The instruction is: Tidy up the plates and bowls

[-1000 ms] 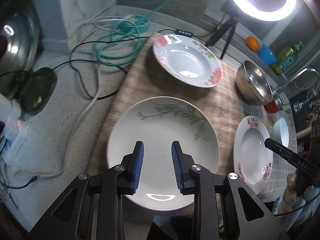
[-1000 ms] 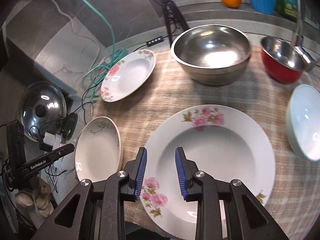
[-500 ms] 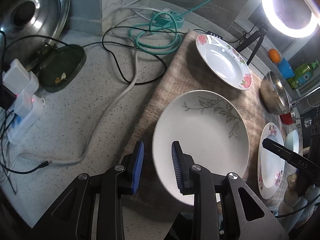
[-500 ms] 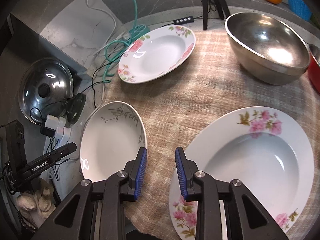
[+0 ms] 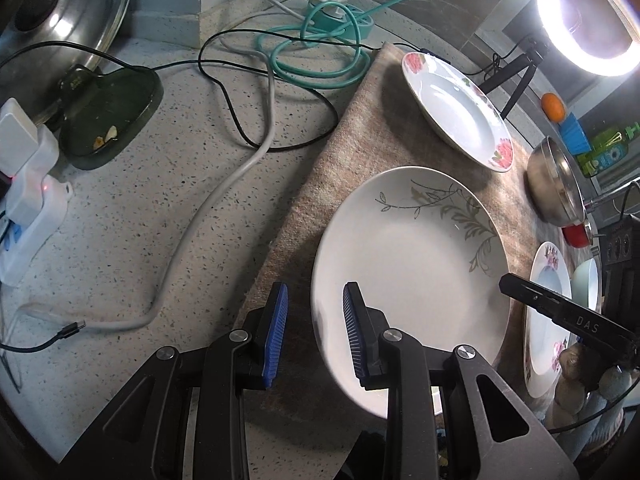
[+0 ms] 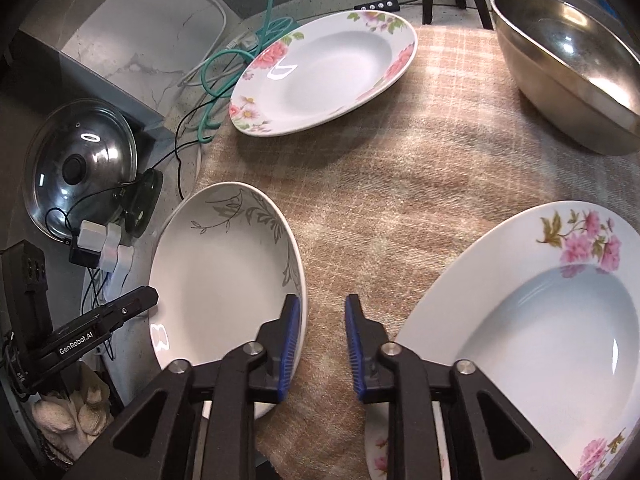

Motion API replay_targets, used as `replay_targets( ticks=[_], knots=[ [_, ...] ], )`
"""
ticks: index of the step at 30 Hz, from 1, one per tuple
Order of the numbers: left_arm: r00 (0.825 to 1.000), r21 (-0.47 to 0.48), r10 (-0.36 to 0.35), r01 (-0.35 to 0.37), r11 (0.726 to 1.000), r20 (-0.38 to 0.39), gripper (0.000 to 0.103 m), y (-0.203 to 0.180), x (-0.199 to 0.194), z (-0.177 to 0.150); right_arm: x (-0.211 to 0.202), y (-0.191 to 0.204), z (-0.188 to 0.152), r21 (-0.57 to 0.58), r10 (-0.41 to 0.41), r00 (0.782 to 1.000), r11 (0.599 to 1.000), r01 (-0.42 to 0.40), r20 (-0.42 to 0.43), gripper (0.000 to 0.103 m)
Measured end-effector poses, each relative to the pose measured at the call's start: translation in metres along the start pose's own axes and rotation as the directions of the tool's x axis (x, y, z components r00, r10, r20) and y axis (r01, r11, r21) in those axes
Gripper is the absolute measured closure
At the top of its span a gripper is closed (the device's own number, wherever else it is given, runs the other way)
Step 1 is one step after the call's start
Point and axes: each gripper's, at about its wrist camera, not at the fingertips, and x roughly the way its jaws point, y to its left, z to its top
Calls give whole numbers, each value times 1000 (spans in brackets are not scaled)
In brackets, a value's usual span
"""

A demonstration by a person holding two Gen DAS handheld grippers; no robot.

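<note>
My left gripper (image 5: 314,330) hid the leaf-pattern plate's (image 5: 416,256) rim at seven o'clock, fingers spread astride it, not pinching. My right gripper (image 6: 320,336) had drifted off the pink-flowered plate (image 6: 552,320) onto bare cloth (image 6: 400,168), jaws closing on nothing.

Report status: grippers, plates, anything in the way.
Left gripper open, straddling leaf plate rim. Right gripper closing over bare cloth between leaf plate and pink-flower plate, holding nothing. Nothing in the way.
</note>
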Motion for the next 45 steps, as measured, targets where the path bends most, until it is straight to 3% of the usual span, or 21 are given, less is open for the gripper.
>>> replay_targets(
  ticks=[3,6,12,29,45],
  knots=[
    [1000,8,3,-3,1000,-1,77,0,2,0,3,2,0,4,9,1000,1000,-9,-6,89],
    [1000,14,4,-4,1000,-6,89,-1,3,-1,6,4,1,0,9,1000,1000,-9,-12,92],
    [1000,29,3,-3,1000,-1,95,-3,5,-1,9,8,1,3,22,1000,1000,-22,-17,99],
    [1000,3,-9,9,1000,21,95,-3,-3,1,5,10,0,17,18,1000,1000,-18,-6,99],
    [997,62,-46,43,997,56,95,-34,-21,10,-35,-2,-5,46,17,998,999,-19,58,99]
  ],
)
